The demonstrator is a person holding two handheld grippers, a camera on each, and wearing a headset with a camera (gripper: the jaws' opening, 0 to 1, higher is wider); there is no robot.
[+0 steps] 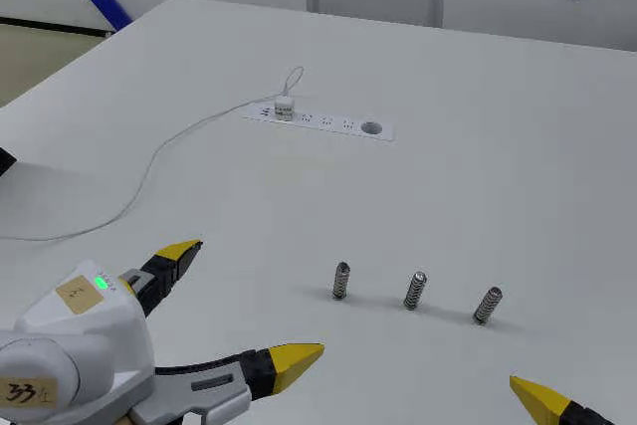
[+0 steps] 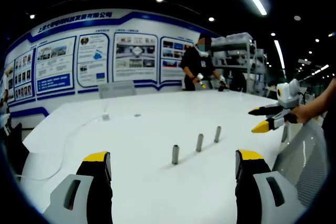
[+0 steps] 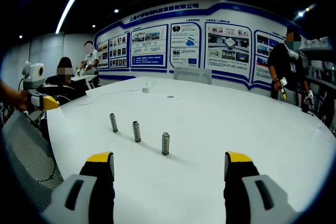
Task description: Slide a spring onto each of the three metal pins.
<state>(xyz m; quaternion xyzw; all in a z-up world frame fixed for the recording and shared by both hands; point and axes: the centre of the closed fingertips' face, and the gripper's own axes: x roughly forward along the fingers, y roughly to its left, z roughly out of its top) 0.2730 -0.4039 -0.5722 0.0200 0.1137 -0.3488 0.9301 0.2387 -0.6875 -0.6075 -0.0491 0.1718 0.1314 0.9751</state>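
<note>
Standing in a row on the worktop [image 1: 448, 196], the three pins [image 1: 415, 290] each already carry a spring [image 3: 165, 144], so with the left tongs [image 1: 241, 303] and right tongs [image 3: 169, 161] both released and empty nearby, a careless sweep could topple one.

left tool [image 1: 239, 306]: jaws wide apart, empty | right tool [image 3: 169, 162]: jaws wide apart, empty

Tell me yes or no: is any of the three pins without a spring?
No: each of the three pins carries a coiled spring in the head view.
</note>
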